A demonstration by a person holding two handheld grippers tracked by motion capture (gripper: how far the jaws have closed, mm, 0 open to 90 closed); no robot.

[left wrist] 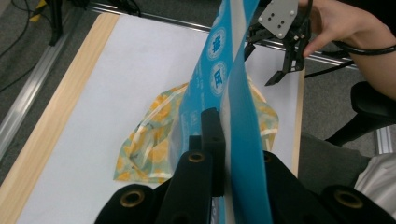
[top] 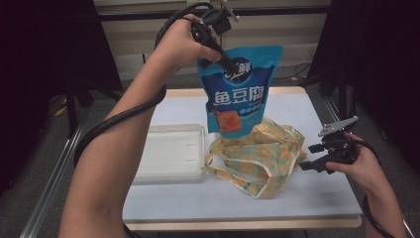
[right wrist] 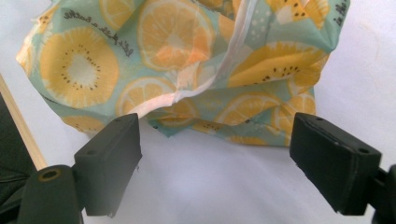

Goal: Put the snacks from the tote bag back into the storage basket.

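In the left gripper view the left tool (left wrist: 219, 154) clamps the blue pouch (left wrist: 233, 93); the right gripper view shows the right tool (right wrist: 217, 158) agape before the fruit-print bag (right wrist: 177, 60)

We note a white-topped table (top: 297, 193) with a wooden edge. Grey floor (top: 44, 148) surrounds it, with metal rails (top: 52, 173) alongside. Black curtains (top: 44, 59) flank a pale slatted wall (top: 297, 34). A white tray (top: 171, 173) sits left.

The blue pouch (top: 241, 89) hides part of the fruit-print bag (top: 262, 153) and runs past the left gripper view's top.
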